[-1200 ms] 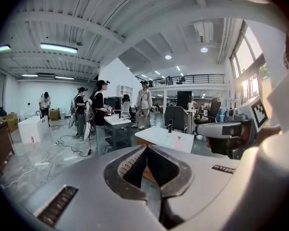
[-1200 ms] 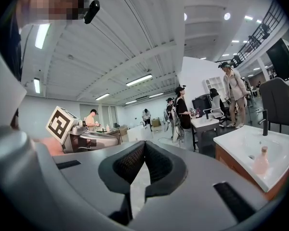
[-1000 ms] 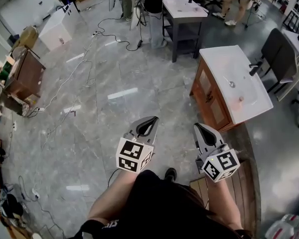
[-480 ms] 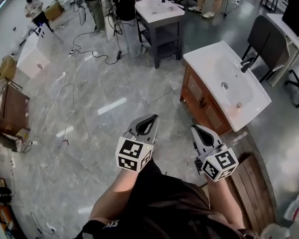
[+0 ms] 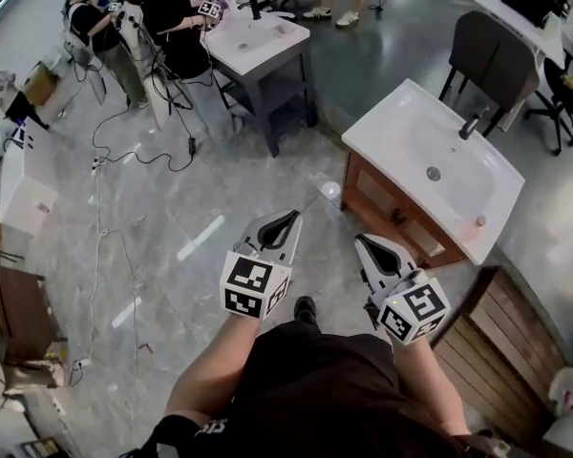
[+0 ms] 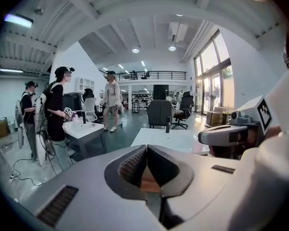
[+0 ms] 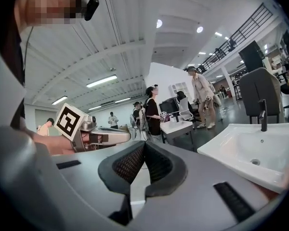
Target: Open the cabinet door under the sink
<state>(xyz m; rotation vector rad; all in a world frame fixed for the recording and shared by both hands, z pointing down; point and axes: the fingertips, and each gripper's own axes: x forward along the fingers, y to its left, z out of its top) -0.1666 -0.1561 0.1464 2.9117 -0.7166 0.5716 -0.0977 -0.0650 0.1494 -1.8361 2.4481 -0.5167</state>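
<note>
From the head view, the left gripper (image 5: pixel 288 219) and the right gripper (image 5: pixel 362 243) are held out side by side, a little apart. Both point at the grey floor (image 5: pixel 220 189) in front of the sink (image 5: pixel 430 151). The white sink sits on a brown wood cabinet (image 5: pixel 413 229) up on the right. The door (image 5: pixel 374 198) on its front looks shut. Bare floor lies between the grippers and the cabinet. A small white round thing (image 5: pixel 329 190) lies on the floor just by the cabinet's near corner. Wood planks (image 5: pixel 497 342) lie low on the right. Dark chairs (image 5: pixel 492 51) stand behind the sink. Farther back there is a grey table (image 5: pixel 260 46) with another sink, with people (image 5: pixel 167 12) beside it. Black cables (image 5: pixel 124 146) run over the floor on the left.

In the left gripper view, the jaws are closed tight with nothing in them. The white sink top is just past them, with a dark tap (image 6: pixel 168 125) at its far edge. The right gripper shows at the right side.

In the right gripper view, these jaws are closed tight too, and they hold nothing. The sink bowl is close on the right. The left gripper shows on the left, and people stand by the table behind.
</note>
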